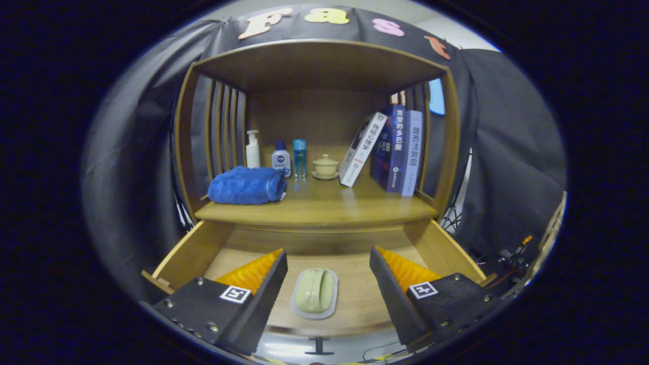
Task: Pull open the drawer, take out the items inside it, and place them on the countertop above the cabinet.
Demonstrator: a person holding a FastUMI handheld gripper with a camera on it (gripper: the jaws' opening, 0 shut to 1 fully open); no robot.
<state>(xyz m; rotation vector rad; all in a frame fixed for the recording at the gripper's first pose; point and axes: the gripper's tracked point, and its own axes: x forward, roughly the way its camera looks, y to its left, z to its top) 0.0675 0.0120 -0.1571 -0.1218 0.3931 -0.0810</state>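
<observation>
- While hovering over the pulled-out drawer, claw released, fingers spread wide, touching nothing.
- Between the fingers, on the drawer's wooden floor: a pale green soap in a whitish dish, lying lengthwise, apart from both fingers.
- Beyond the fingers, just above the drawer: the wooden countertop of the cabinet, roofed and slatted at both sides.
- Ahead and to the left on that countertop: a folded blue towel, close to the front edge.
- Behind the towel, against the back wall: a white pump bottle, a small white bottle with blue cap, a slim blue bottle, a cream lidded cup on a saucer.
- Ahead and to the right: several books, the nearest one tilted against the others.
- Around the cabinet: black cloth; cables at the far right, hard to make out.
- Drawer front cut off beneath the fingers.
- Bare countertop strip straight beyond the fingers, between towel and books.
</observation>
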